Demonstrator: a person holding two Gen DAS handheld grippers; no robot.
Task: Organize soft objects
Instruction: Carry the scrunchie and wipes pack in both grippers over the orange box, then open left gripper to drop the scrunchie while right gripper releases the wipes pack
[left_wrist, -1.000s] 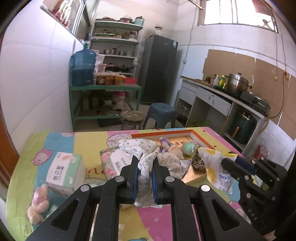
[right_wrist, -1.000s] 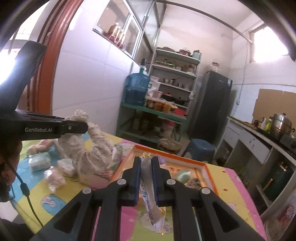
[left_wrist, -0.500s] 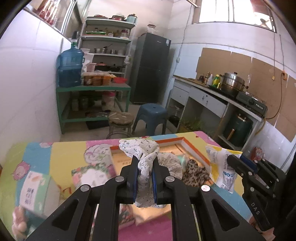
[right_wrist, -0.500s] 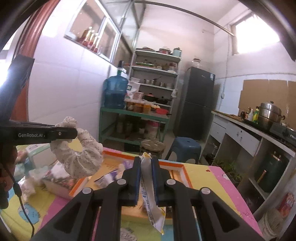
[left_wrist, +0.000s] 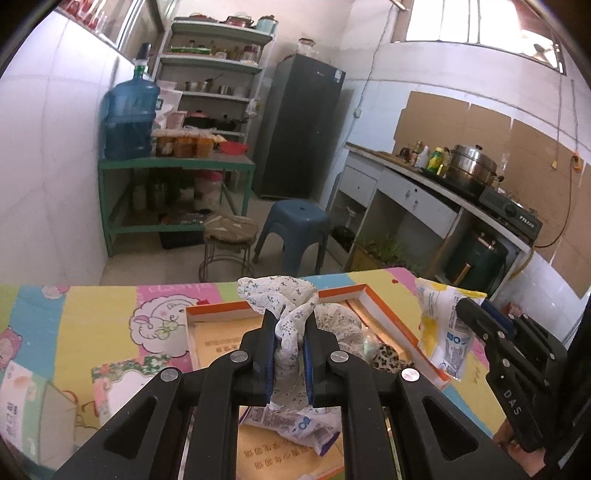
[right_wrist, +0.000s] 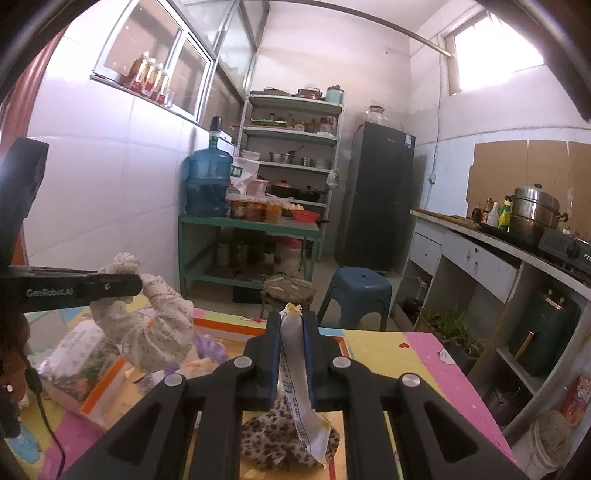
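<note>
Cloth (left_wrist: 291, 314), floppy and light, is pinched mid-fold in my left gripper (left_wrist: 289, 343) above the tray (left_wrist: 388, 317); right gripper (right_wrist: 291, 354) at 3 o'clock clamps a slippery packet (right_wrist: 295, 369) near its top.

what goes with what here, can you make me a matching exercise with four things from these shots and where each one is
Things:
1. floral cloth
2. white and yellow pouch
3. leopard-print item
4. blue stool

Places:
A. on the floor beyond the table
B. clamped in the left tool
C. lying in the orange-rimmed box
D. clamped in the right tool

Pairs: 1-B, 2-D, 3-C, 4-A
</note>
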